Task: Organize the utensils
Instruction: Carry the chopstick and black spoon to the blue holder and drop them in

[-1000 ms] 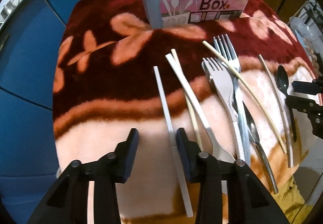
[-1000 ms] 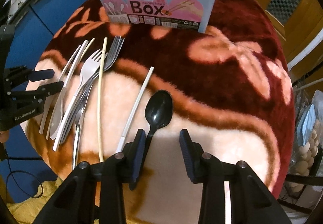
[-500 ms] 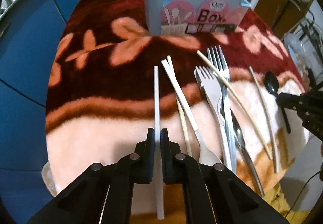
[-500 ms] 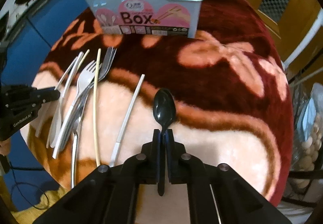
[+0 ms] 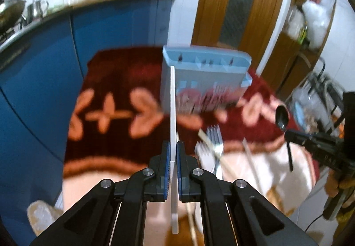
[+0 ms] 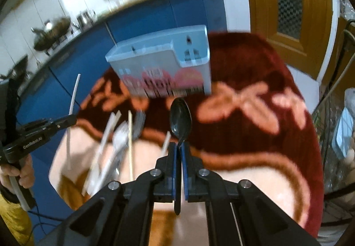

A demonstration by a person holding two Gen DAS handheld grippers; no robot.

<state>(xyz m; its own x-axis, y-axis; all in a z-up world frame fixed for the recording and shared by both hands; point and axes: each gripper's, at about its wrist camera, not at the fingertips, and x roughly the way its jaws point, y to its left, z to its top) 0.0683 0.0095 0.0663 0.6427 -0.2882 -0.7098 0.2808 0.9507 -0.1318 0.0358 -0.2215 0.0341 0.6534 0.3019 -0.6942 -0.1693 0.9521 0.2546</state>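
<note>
Left tongs (image 5: pixel 173 152) clamped on a flat white plastic chopstick (image 5: pixel 172 108), held clear of the bench, its far end reaching up in front of the pale blue plastic utensil box (image 5: pixel 206 68). Right tongs (image 6: pixel 179 154) clamped on the handle of a glossy black plastic spoon (image 6: pixel 180 117), bowl end pointing away toward the box, lifted off the dark red and peach floral fleece blanket (image 6: pixel 255 130) that covers the bench. Box stands upright at the far end of the blanket; its pink front label is motion-blurred, writing unreadable. "GenRobot.AI" reads in white on the side of the left tongs' black body in the right wrist view. Still lying on the blanket between the two tongs: silver metal forks (image 5: pixel 215 141), a white plastic fork (image 6: pixel 121 137), a pale wooden chopstick (image 6: pixel 130 135). Blue cabinet fronts (image 5: pixel 44 68) and a wooden door (image 6: pixel 288 2) behind
</note>
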